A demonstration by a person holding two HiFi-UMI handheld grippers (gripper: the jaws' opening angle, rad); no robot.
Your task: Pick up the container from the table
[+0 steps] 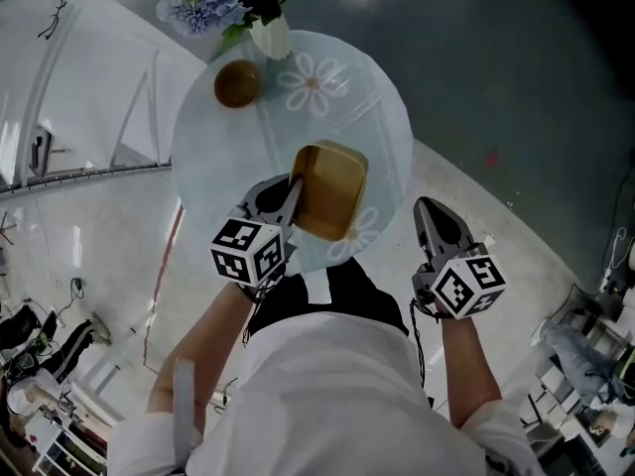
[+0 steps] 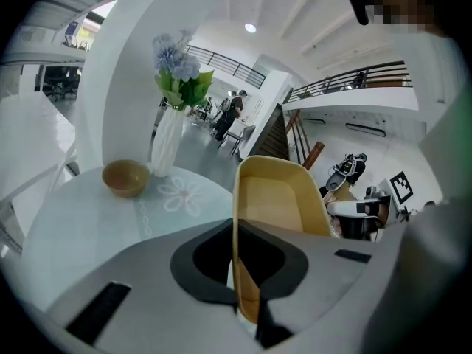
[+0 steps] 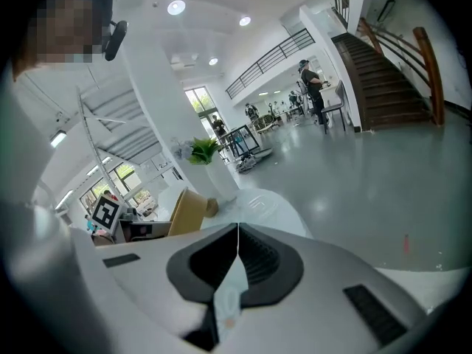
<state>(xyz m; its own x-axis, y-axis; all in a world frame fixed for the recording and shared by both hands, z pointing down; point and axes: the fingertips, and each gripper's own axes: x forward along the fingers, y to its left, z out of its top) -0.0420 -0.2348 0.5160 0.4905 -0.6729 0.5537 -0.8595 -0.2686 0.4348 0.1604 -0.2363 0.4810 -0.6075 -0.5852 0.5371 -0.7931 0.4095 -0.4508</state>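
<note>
aloft, left gripper (image 1: 294,196) pinches the container (image 1: 332,191) rim above table (image 1: 389,117).

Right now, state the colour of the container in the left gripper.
Mustard yellow container, best seen in the left gripper view.

Bright overhead light, fisheye warp, dark vignetted corners

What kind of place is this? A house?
Probably not a house: more likely a big office lobby or hall. It has a staircase, a railed upper balcony and a shiny open floor.
</note>
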